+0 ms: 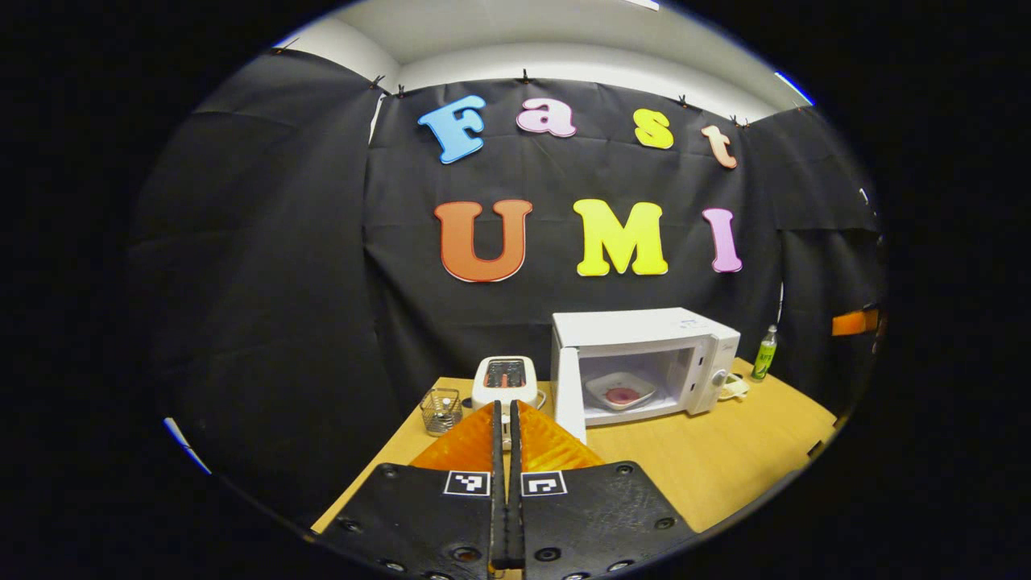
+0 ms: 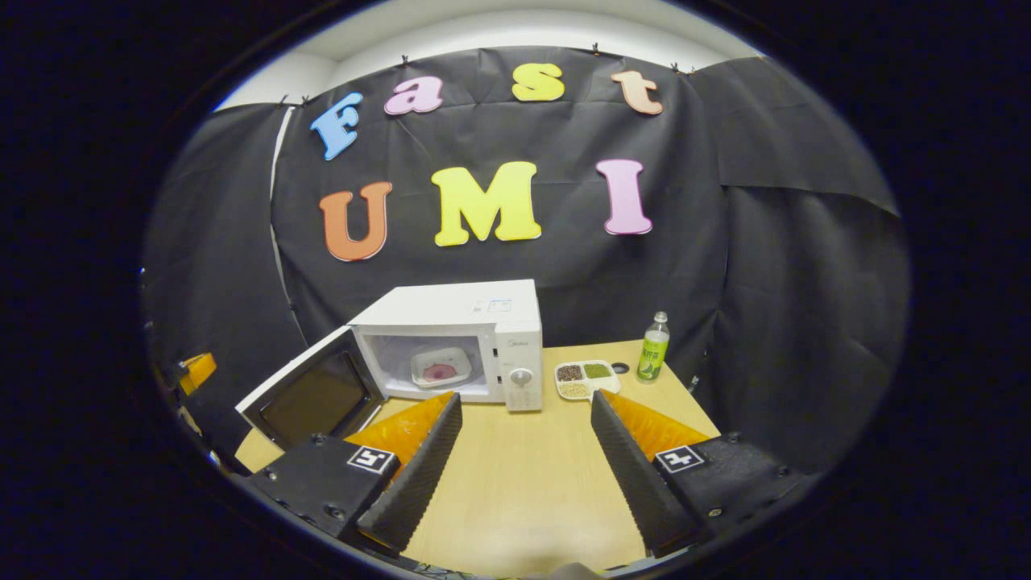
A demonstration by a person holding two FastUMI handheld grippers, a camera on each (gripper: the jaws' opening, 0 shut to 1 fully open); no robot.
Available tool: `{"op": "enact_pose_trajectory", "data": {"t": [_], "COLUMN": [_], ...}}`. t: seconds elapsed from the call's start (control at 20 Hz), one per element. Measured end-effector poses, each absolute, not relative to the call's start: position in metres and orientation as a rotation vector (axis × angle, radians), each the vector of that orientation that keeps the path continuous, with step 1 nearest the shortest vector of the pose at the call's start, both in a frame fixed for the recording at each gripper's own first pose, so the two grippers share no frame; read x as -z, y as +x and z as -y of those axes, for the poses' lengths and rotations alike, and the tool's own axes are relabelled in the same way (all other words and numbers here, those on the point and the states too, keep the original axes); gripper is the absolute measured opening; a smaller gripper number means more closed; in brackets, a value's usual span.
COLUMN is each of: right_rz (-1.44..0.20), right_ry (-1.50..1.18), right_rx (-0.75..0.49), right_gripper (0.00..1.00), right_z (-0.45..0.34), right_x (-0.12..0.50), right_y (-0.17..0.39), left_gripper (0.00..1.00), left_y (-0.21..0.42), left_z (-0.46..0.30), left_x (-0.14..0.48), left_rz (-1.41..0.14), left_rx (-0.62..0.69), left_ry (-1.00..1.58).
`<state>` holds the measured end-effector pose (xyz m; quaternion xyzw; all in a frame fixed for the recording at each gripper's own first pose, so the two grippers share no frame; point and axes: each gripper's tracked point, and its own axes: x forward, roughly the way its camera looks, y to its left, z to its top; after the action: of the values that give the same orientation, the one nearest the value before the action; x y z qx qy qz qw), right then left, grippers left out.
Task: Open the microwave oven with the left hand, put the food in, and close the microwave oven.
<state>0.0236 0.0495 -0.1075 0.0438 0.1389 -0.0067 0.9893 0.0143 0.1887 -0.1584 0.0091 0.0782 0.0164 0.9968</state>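
The white microwave oven point(image 1: 644, 358) point(image 2: 451, 338) stands at the back of the wooden table with its door point(image 2: 310, 395) point(image 1: 570, 395) swung wide open to its left. Inside on the floor of the cavity lies a white plate with pink food point(image 2: 440, 369) point(image 1: 620, 392). My left gripper point(image 1: 506, 415) is shut with nothing between its fingers, held back from the microwave near the table's front. My right gripper point(image 2: 523, 403) stands open and empty above the table, in front of the oven.
A white toaster point(image 1: 505, 379) and a small wire basket point(image 1: 440, 409) sit left of the microwave. A divided tray of grains point(image 2: 585, 377) and a green bottle point(image 2: 653, 348) point(image 1: 764, 353) stand to its right. The wooden table point(image 2: 523, 475) stretches bare in front.
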Motion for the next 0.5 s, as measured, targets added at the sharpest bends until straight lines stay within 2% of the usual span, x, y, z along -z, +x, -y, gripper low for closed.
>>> {"op": "enact_pose_trajectory", "data": {"t": [0.1,0.15,0.2,0.25,0.3,0.35,0.4,0.45,0.5], "right_rz": [-0.289,-0.296,-0.306,-0.316,-0.321,-0.326,-0.329,-0.334,-0.342], "right_ry": [0.096,0.1,0.106,0.116,0.121,0.119,0.117,0.123,0.133], "right_rx": [0.026,0.032,0.038,0.034,0.033,0.039,0.048,0.054,0.056], "right_gripper": [0.94,1.0,1.0,0.94,1.0,1.0,0.92,1.0,1.0], "right_z": [-0.047,-0.045,-0.045,-0.047,-0.049,-0.045,-0.043,-0.043,-0.043], "right_x": [0.108,0.11,0.11,0.112,0.112,0.112,0.112,0.113,0.114], "right_y": [0.019,0.016,0.015,0.01,0.007,0.006,0.004,0.002,0.0], "left_gripper": [0.0,0.0,0.0,0.0,0.0,0.0,0.0,0.0,0.0], "left_y": [0.012,0.013,0.012,0.013,0.016,0.016,0.019,0.021,0.023], "left_z": [-0.198,-0.199,-0.197,-0.2,-0.201,-0.202,-0.2,-0.202,-0.206], "left_x": [0.188,0.202,0.217,0.233,0.247,0.256,0.267,0.278,0.283], "left_rz": [-0.193,-0.213,-0.249,-0.287,-0.313,-0.326,-0.345,-0.362,-0.362], "left_rx": [-0.028,-0.019,0.001,-0.009,-0.004,-0.012,0.0,-0.007,-0.013], "left_ry": [0.045,0.043,0.029,0.032,0.035,0.038,0.025,0.02,0.011]}}
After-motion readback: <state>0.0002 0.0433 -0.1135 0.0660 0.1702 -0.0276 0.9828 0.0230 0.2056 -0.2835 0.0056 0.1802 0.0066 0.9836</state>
